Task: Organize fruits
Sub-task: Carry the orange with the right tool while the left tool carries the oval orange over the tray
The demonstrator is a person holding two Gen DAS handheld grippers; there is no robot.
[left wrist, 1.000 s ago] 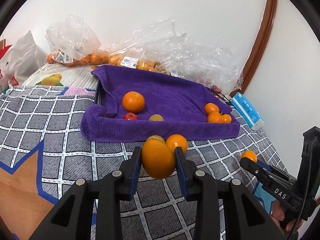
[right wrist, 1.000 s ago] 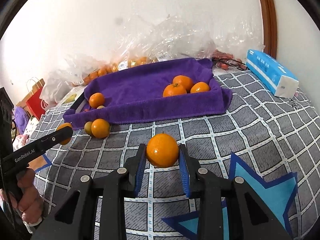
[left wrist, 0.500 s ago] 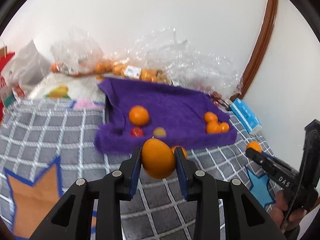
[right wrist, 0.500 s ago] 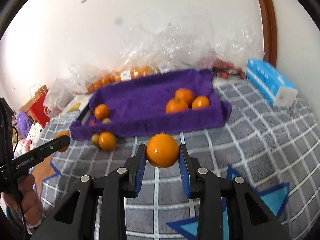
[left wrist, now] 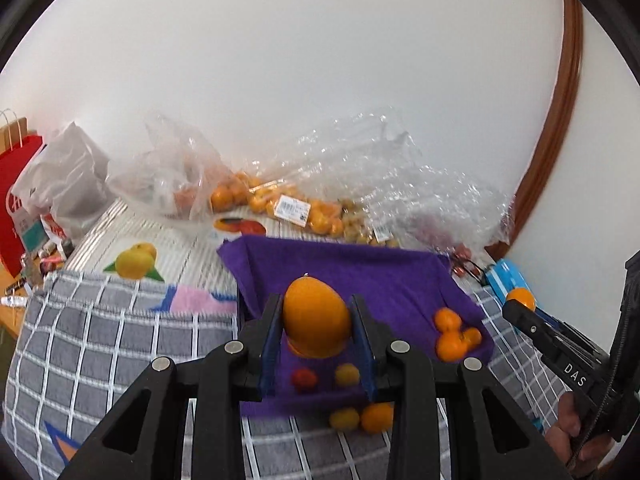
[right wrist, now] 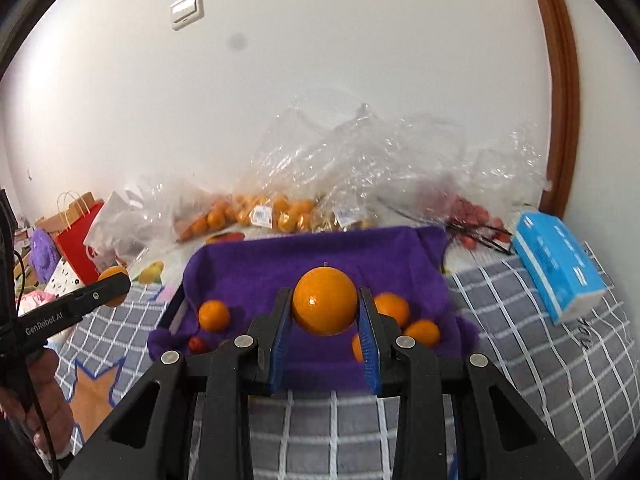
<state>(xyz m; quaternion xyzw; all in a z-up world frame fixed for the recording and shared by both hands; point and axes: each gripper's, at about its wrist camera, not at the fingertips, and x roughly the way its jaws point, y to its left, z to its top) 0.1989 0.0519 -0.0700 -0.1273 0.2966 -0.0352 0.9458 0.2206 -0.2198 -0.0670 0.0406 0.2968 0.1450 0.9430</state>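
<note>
**A:** What is held by each gripper?

**B:** An elongated orange (left wrist: 316, 318) is clamped between the blue pads of the left gripper (left wrist: 317, 344). A rounder orange (right wrist: 325, 301) is gripped the same way by the right gripper (right wrist: 325, 338). Both fruits are carried in the air above the near part of a purple towel-lined tray (right wrist: 280, 264).

**A:** What is seen inside the tray?

**B:** In the right wrist view, a single orange (right wrist: 214, 314) lies at the left, and a cluster of mandarins (right wrist: 422, 332) is gathered at the right. In the left wrist view, a small red fruit (left wrist: 304, 379) and a small yellow fruit (left wrist: 347, 374) are seen near the front rim. Two more fruits (left wrist: 362, 418) rest outside it, touching each other, on the grey checked blanket (left wrist: 100, 360).

**A:** And behind?

**B:** Clear plastic bags of oranges (right wrist: 276, 210) are piled against the wall. A blue tissue pack (right wrist: 558, 272) lies to the right of the tray.
</note>
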